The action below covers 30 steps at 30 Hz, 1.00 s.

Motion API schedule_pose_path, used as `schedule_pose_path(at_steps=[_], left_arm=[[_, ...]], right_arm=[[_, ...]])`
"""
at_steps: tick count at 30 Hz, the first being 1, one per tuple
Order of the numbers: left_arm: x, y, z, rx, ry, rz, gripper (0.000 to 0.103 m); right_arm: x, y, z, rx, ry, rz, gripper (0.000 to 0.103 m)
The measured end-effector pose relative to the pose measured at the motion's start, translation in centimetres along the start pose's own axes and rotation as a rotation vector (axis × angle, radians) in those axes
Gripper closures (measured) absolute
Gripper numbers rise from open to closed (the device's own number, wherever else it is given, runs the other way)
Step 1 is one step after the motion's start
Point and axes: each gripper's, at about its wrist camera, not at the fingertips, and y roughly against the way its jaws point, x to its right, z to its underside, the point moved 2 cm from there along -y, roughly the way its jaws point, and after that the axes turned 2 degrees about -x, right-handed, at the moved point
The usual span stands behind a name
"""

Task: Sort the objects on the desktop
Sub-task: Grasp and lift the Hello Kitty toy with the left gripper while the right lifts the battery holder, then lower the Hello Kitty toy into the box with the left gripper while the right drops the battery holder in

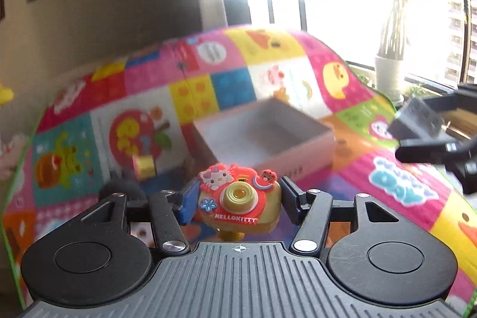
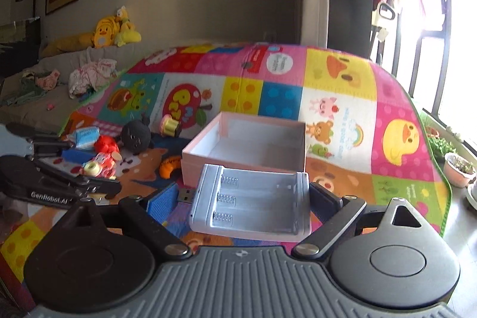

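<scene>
— So, the left gripper pinches the red-and-gold plastic toy camera, and the right gripper clamps the grey plastic battery holder, both short of the empty pink cardboard box?
— Yes; the holder's wide, so tilting could slip it onto the colourful patchwork play mat.

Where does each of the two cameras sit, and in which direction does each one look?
Left wrist view: sits on the left tongs, looks along them across the colourful patchwork play mat toward the bright window; own tongs hold a red-and-gold toy camera.
Right wrist view: sits on the right tongs, looks toward the picture wall; own tongs hold a grey plastic battery charger.
Shared: the mat and the empty pink open box; each view shows the other tongs.
</scene>
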Motion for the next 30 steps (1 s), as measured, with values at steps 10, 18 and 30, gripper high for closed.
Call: schedule_pose_path(at_steps=[10, 18, 30], left_arm=[[-0.7, -14.1, -7.4, -0.108, 0.176, 0.176, 0.041], [-0.7, -25.6, -5.8, -0.198, 0.223, 0.111, 0.032], [-5.1, -12.6, 0.3, 0.058, 0.290, 0.069, 0.000]], right_arm=[[0.5, -2.6, 1.0, -0.016, -0.044, -0.061, 0.011], [2.8, -6.5, 2.9, -0.115, -0.104, 0.009, 0.011], [1.8, -10.3, -0.8, -0.099, 0.021, 0.073, 0.011]])
